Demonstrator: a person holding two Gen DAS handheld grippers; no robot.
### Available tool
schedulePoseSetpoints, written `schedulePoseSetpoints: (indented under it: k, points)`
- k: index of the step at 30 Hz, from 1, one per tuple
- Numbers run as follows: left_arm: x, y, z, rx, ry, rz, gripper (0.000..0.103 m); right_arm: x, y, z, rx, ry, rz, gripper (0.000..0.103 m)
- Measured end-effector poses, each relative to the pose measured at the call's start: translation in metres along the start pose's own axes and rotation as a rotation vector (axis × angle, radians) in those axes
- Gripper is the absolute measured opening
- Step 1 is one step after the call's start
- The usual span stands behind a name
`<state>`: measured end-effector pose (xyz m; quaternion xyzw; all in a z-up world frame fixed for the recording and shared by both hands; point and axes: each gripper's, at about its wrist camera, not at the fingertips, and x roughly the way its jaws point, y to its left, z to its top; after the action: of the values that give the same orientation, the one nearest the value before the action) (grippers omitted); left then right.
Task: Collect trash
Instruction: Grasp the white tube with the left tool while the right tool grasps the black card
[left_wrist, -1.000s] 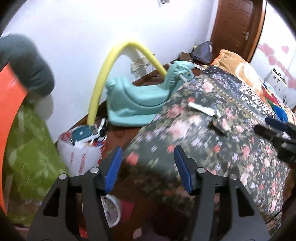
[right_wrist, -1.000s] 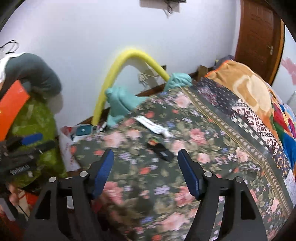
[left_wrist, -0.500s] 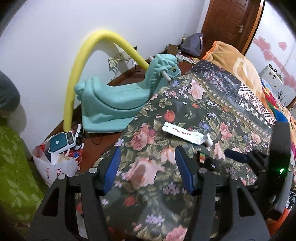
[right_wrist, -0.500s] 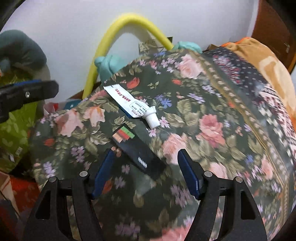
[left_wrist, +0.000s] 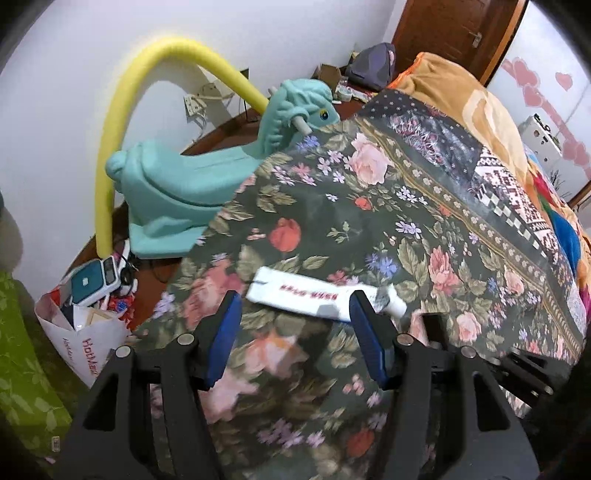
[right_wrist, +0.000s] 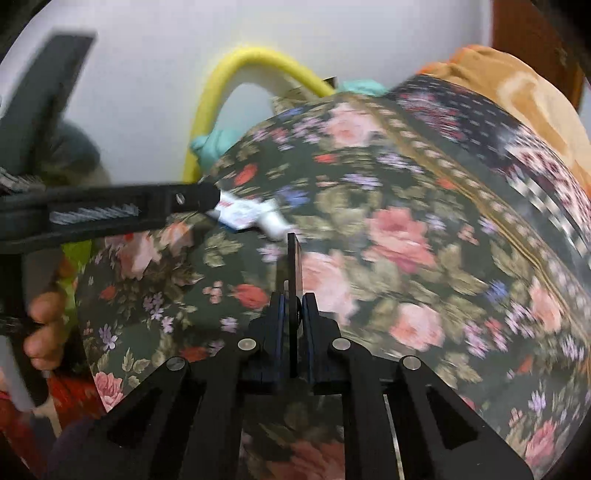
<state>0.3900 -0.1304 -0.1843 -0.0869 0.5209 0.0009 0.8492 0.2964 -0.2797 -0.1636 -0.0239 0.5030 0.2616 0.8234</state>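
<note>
My right fingers (right_wrist: 294, 310) are clamped on a thin black packet (right_wrist: 294, 266) held edge-on above the floral bedspread (right_wrist: 406, 229). My left fingers (left_wrist: 295, 332) stand open, just near of the white tube (left_wrist: 314, 295) lying on that bedspread.

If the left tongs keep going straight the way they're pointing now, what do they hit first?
Most likely the white tube lying on the floral bedspread. It sits just ahead of the open left tongs, roughly across the gap between the pads. Depth is hard to judge in this view; they might meet the bedspread first.
</note>
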Motion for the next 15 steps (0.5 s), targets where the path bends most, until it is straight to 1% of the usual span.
schedulePoseSetpoints:
  k: [3, 5, 7, 8, 9, 10, 15]
  points:
    - [0.019, -0.001, 0.004, -0.059, 0.031, -0.013, 0.060, -0.014, -0.016, -0.006, 0.047, -0.031, -0.032, 0.009]
    - [0.025, -0.003, 0.006, -0.108, 0.025, -0.048, 0.060, -0.021, -0.024, -0.008, 0.070, -0.040, -0.044, 0.009]
    - [0.029, -0.009, 0.007, -0.110, 0.035, -0.048, 0.060, -0.021, -0.028, -0.007, 0.082, -0.039, -0.049, 0.009]
    - [0.029, -0.017, 0.006, -0.086, 0.031, -0.029, 0.060, -0.023, -0.031, -0.008, 0.089, -0.039, -0.054, 0.009]
    - [0.028, -0.022, 0.005, -0.063, 0.028, -0.026, 0.060, -0.022, -0.032, -0.008, 0.094, -0.038, -0.057, 0.009]
    - [0.027, -0.031, 0.003, -0.024, 0.025, -0.019, 0.060, -0.023, -0.034, -0.009, 0.101, -0.036, -0.057, 0.009]
    - [0.019, -0.068, -0.018, 0.170, 0.007, 0.064, 0.060, -0.023, -0.036, -0.010, 0.118, -0.036, -0.053, 0.009]
